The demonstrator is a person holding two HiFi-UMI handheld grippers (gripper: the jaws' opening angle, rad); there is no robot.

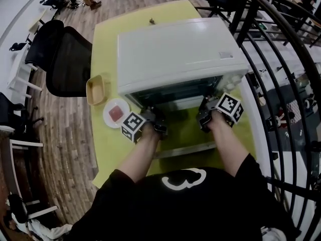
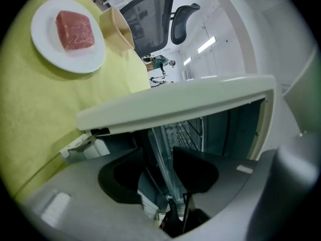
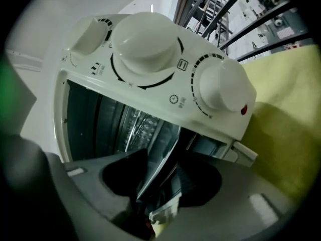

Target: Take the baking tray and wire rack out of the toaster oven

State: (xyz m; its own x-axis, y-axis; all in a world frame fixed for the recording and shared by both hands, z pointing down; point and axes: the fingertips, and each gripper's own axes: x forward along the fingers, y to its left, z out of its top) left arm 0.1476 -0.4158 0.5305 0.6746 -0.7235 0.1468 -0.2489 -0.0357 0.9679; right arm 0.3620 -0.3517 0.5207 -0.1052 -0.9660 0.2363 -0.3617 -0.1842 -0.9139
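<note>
Meanwhile, jaws half-open on left gripper (image 2: 159,170) and right gripper (image 3: 161,178), each straddling thin front edge of baking tray (image 3: 159,160), not clamped; wire rack (image 2: 193,129) behind, inside toaster oven (image 1: 175,49). Step, apparently: seizing tray. Next: close both, draw out level

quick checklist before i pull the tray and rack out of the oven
1. door of the toaster oven open: ok
2. left gripper jaws either side of a metal edge: ok
3. right gripper the same: ok
4. jaws shut on that edge: not ok, both stand apart
5. which piece that edge belongs to: cannot tell
6. plate clear of the door: ok
</note>
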